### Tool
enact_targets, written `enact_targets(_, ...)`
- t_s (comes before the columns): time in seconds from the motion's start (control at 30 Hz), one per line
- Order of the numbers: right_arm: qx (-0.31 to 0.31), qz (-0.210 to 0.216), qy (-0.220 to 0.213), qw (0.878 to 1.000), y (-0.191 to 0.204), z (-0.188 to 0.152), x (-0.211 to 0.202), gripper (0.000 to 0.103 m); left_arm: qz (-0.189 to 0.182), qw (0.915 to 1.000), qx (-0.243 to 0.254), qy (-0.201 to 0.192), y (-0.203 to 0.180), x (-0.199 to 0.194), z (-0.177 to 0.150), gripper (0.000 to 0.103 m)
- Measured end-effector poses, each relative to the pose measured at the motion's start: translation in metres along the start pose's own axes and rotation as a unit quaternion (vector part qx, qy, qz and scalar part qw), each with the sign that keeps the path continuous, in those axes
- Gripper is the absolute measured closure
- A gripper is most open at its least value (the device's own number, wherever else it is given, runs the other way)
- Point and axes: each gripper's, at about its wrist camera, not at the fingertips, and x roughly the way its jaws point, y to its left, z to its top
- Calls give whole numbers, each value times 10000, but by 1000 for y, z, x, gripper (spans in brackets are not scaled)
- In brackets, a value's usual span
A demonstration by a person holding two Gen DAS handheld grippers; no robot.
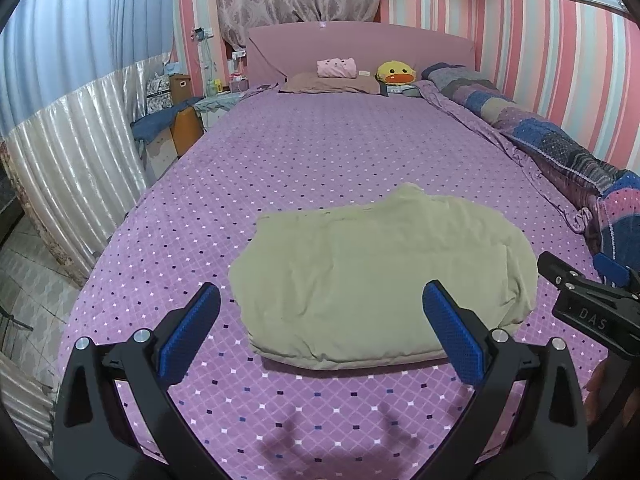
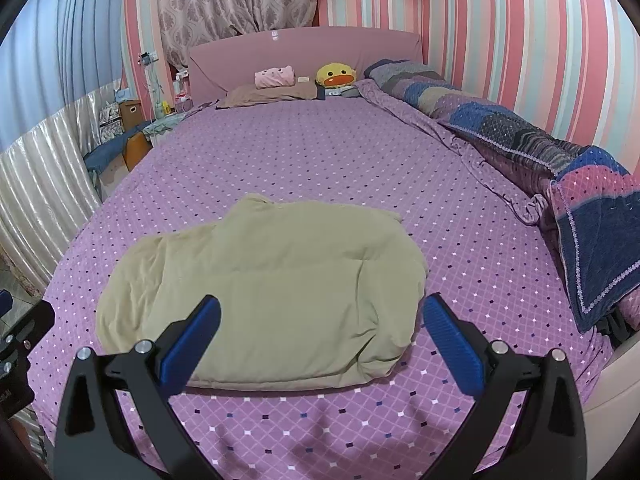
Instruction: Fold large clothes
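Note:
A pale olive-green garment (image 1: pixel 380 272) lies folded into a thick, roughly rectangular bundle on the purple dotted bedspread (image 1: pixel 320 148). My left gripper (image 1: pixel 320 312) hovers open above the bundle's near edge, nothing between its blue pads. In the right wrist view the same garment (image 2: pixel 272 284) fills the middle, and my right gripper (image 2: pixel 320 320) hangs open over its near right part, holding nothing. The black body of the right gripper (image 1: pixel 592 304) shows at the right edge of the left wrist view.
A rolled patchwork quilt (image 2: pixel 540 144) runs along the bed's right side by the striped wall. Pillows (image 1: pixel 332 82), a pink cushion (image 1: pixel 336 68) and a yellow duck toy (image 1: pixel 396 72) sit at the pink headboard (image 1: pixel 360 44). Boxes (image 1: pixel 176 120) and a curtain (image 1: pixel 64 160) stand left of the bed.

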Motion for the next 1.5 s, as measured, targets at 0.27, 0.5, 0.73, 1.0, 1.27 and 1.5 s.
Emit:
enact_targets(0.27,-81,-43,-66,9999,-1,4,-7,2,25,10000,-3,8,1,1,-1,3)
enact_targets(0.5,-85,-51,-91,9999,-1,5,-9,2,21,10000,-33,51,2,3,-1,3)
enact_targets(0.73,-104,-43,-119,9999,-3,8,-13,2,41,10000,-66,19,4,1,-2,3)
enact_targets(1.0,-117,-46,-130,9998,-4,9,-14,2,28,9999,-96,17,6,2,0,3)
enact_targets(1.27,-139,-28,-118,9998,-4,11,-15,2,84,9999,-128,36,8,4,-2,3)
enact_targets(1.5,-159,-34,-106,9998,-5,13,-15,2,69,9998,-155,43,11,6,-2,3)
